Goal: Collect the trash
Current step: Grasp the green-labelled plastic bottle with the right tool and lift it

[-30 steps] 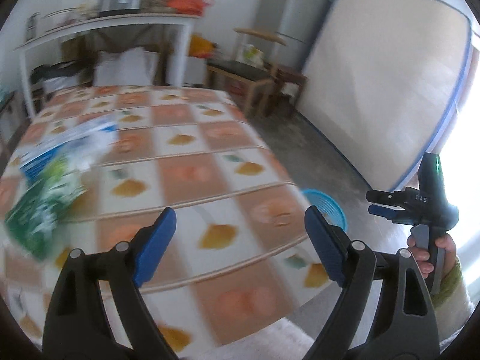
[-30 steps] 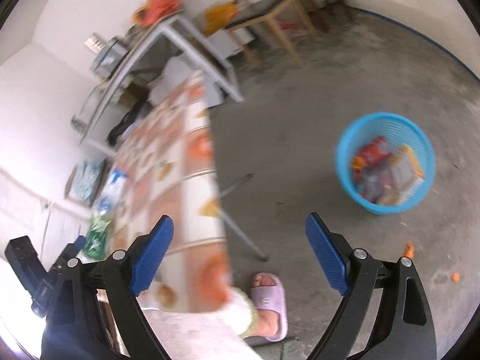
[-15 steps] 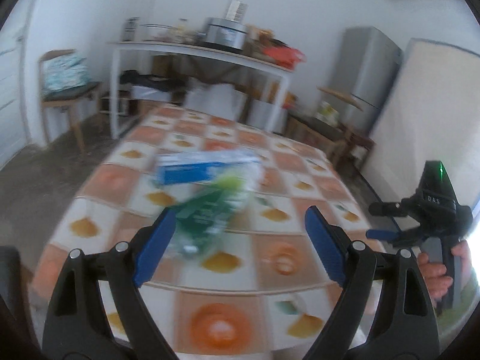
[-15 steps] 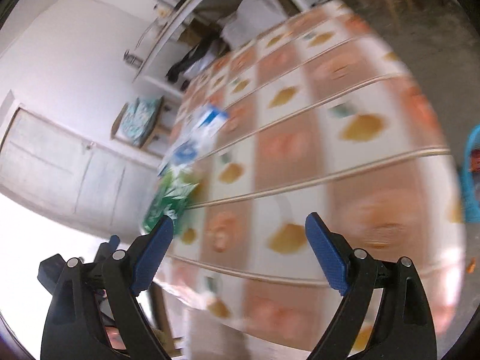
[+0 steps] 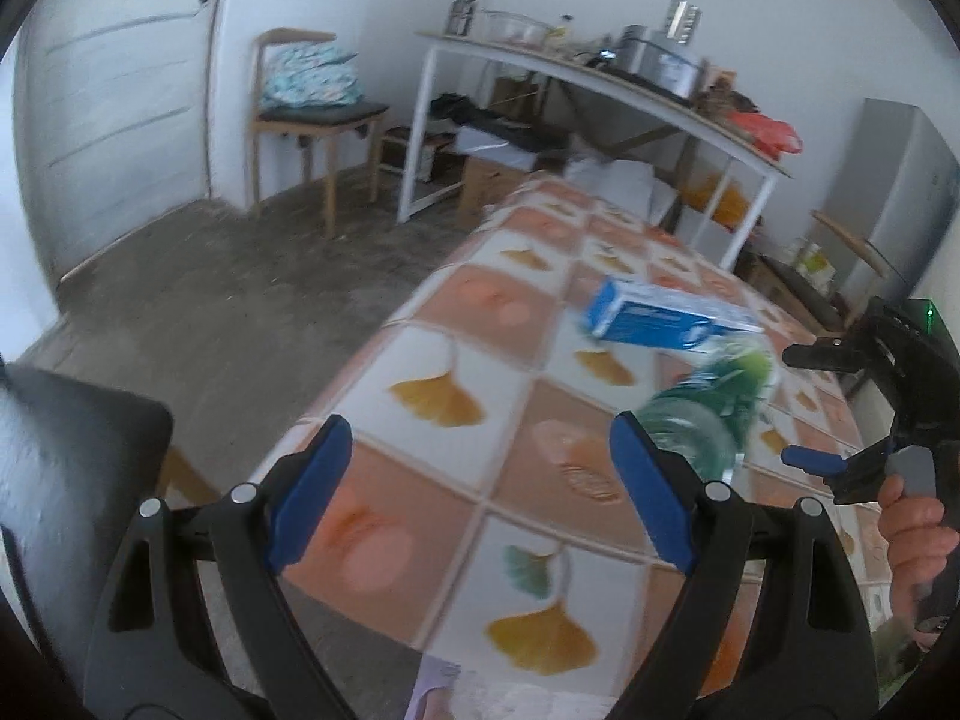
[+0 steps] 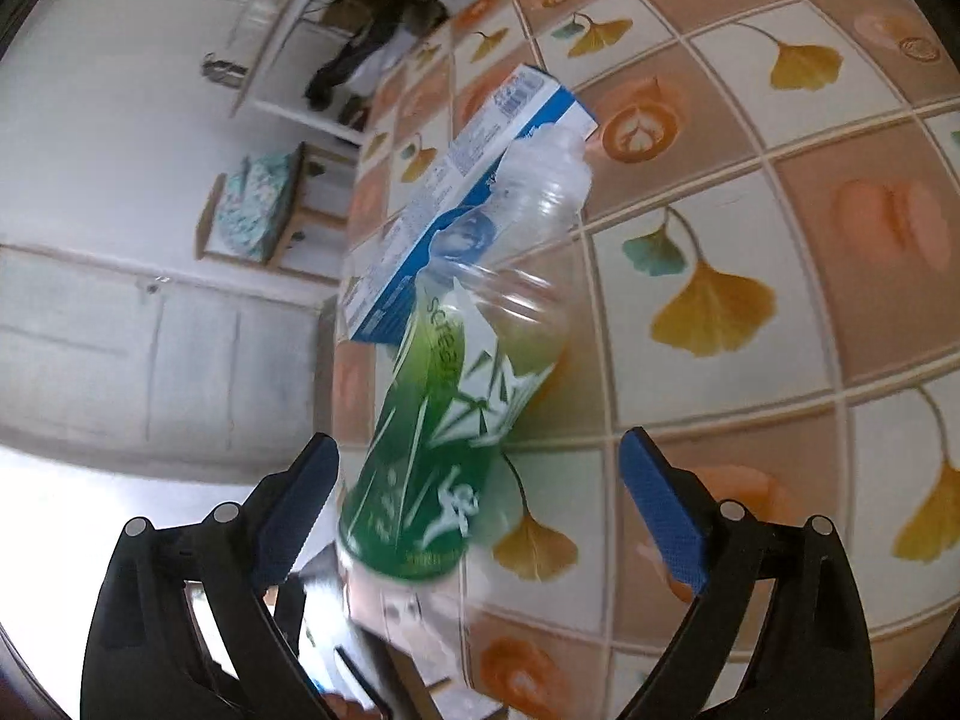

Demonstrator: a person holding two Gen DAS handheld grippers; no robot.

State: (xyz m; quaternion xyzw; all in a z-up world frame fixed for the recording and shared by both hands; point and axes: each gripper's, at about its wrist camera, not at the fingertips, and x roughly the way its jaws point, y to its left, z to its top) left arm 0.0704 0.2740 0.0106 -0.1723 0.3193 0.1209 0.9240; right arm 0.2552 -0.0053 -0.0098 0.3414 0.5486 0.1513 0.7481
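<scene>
The right gripper (image 6: 477,501) is nearer: its spread fingers straddle the base of the green-labelled bottle (image 6: 462,384) lying on the bench (image 6: 750,192) (pads clear of it), long axis running away toward the blue carton (image 6: 480,138). The left gripper (image 5: 480,489), also spread and empty, has both off to its right.

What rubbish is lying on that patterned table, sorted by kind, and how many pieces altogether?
Plastic bottle, green label, lying on its side: 1
Blue and white carton, lying flat beside it: 1
Total: 2

Both lie on the tablecloth.
</scene>
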